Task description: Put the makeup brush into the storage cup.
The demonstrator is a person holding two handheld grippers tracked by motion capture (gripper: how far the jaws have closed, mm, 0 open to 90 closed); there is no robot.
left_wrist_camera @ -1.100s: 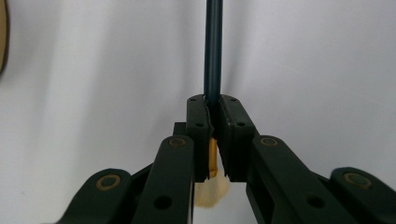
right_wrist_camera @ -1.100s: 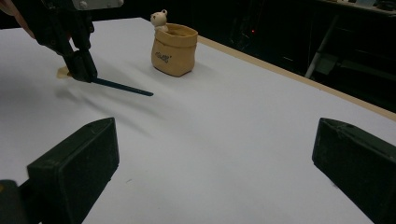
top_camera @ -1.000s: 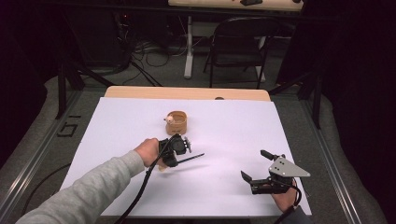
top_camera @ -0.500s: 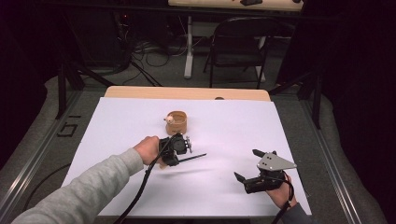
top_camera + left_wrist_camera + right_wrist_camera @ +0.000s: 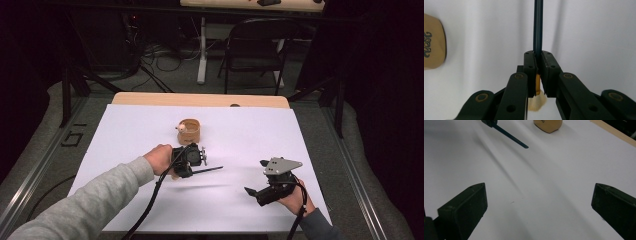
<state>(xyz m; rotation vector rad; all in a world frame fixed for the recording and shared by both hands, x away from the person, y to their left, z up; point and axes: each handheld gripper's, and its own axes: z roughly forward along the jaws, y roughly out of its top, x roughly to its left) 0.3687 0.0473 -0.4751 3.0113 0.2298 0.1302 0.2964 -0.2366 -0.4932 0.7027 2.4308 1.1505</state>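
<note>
A: Which step is this?
B: The left claw (image 5: 204, 161), centre frame, pinches a brush (image 5: 538, 37) by its ferrule, handle toward the spread right claw (image 5: 251, 191) at lower right. Probably a handover; the right must close in, aligned.
A: The cup (image 5: 189, 131)?
B: Upper centre on the worktop (image 5: 130, 125); something pale at its rim, unclear.

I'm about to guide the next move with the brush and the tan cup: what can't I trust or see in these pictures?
- Brush: in the left gripper view, the left gripper covers the ferrule and most of the bristles.
- Tan cup: cut off by that view's left edge; its print is unreadable.
- Cup's contents: in the high view, a pale thing at the rim, too small to identify.
- Right gripper: open; the frame's edges cut off both jaws.
</note>
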